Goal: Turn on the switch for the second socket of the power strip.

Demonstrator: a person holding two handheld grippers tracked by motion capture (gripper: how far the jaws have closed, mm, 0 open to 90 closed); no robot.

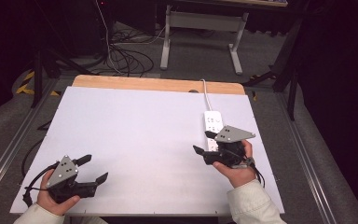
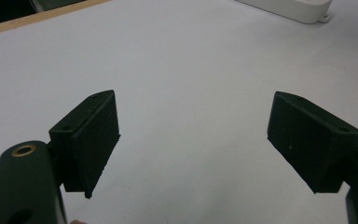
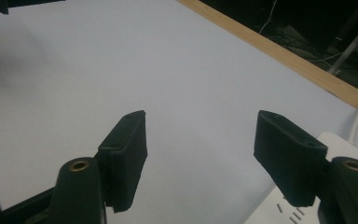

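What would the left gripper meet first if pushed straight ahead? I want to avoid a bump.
Probably nothing soon: the open left gripper faces bare white table; the power strip lies far ahead, off to one side.

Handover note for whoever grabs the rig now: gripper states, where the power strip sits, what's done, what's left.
Left gripper: open, holding nothing, at the near left of the table.
Right gripper: open, holding nothing, right beside the near end of the power strip, one jaw over it.
Power strip: flat at the table's right side, cord running off the far edge.
Done: nothing gripped.
Left: probably grip the strip.
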